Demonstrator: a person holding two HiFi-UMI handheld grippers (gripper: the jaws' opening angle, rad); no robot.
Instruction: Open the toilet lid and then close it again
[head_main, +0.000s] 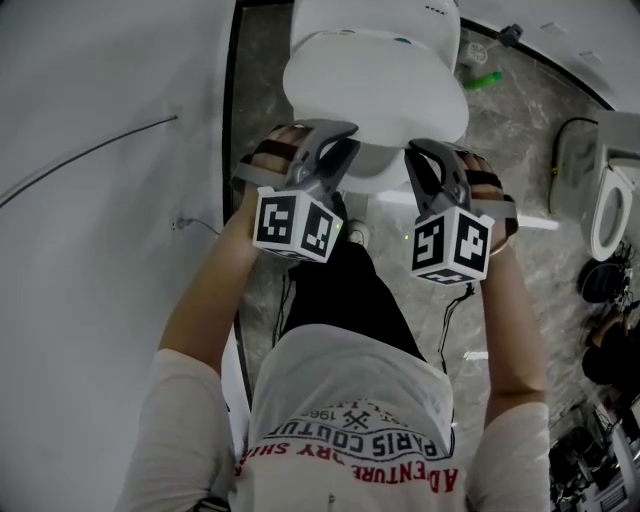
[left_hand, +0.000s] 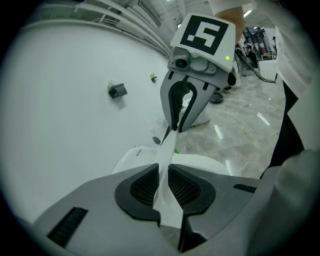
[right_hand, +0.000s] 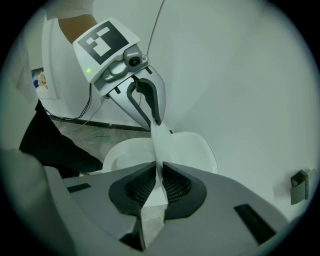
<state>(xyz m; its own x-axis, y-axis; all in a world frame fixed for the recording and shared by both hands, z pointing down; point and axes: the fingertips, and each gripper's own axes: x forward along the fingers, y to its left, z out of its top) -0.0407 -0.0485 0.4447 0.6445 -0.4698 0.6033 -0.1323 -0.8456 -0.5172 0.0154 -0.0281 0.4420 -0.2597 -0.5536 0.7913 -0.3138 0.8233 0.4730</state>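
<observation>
A white oval plastic toilet lid (head_main: 375, 85) is seen lying shut and flat on its bowl at the top centre of the head view, against a plain white wall (head_main: 100, 200) and above a grey marbled floor (head_main: 520, 170). Two grey two-jaw grippers, each capped by a cube with black-and-white square markers, are held side by side before the front rim of the lid. The left gripper (head_main: 342, 135) is carried in the person's left hand (head_main: 272, 155) and the right gripper (head_main: 416, 155) in the right hand (head_main: 488, 185). Both are pointed downward toward the toilet, and whether either tip touches it cannot be told. In the left gripper view the jaws are shown drawn close, with only a narrow slit between the dark ribbed pads (left_hand: 145, 187); nothing is clamped between them. In the right gripper view the jaws are likewise shown narrowly apart and empty, with the white lid visible just beyond them. A small green object (head_main: 483, 80) is seen on the floor to the right of the toilet, and a second white toilet (head_main: 610, 210) is seen near the right edge. A thin dark cable (head_main: 90, 155) is run across the wall. A white printed T-shirt (head_main: 350, 420) and black trousers (head_main: 340, 290) are seen below the grippers.
</observation>
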